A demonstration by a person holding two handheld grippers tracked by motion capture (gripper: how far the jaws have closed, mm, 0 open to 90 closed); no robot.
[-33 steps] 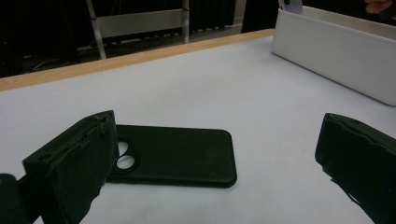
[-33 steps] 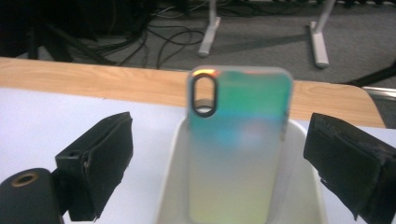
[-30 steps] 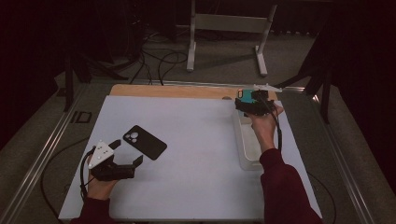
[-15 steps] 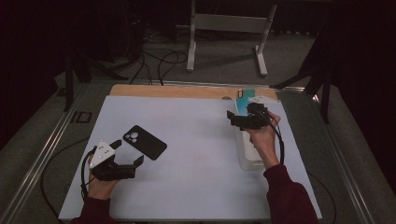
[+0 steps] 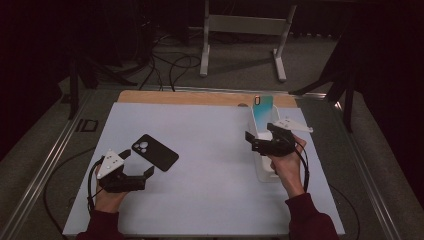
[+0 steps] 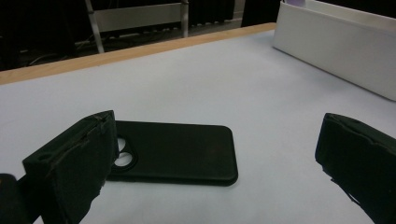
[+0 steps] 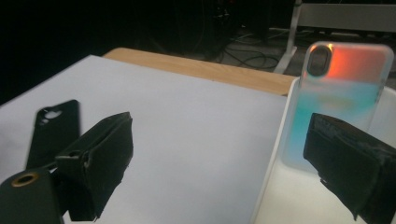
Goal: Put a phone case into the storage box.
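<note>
- The white surface is seen from above, with a wooden strip along its 12 o'clock edge.
- The left gripper is held low at about 8 o'clock on the surface, jaws spread wide and nothing grasped between them.
- A black phone case is found lying flat, camera cut-out up, just beyond that gripper toward 1 o'clock; in the left gripper view it is seen ahead of the parted jaws, untouched.
- The right gripper is held at 3 o'clock over a white tray, jaws released and empty.
- An iridescent phone case, teal shading to orange, is propped upright in the tray's 12 o'clock end; in the right gripper view it is seen leaning just beyond the open jaws.
</note>
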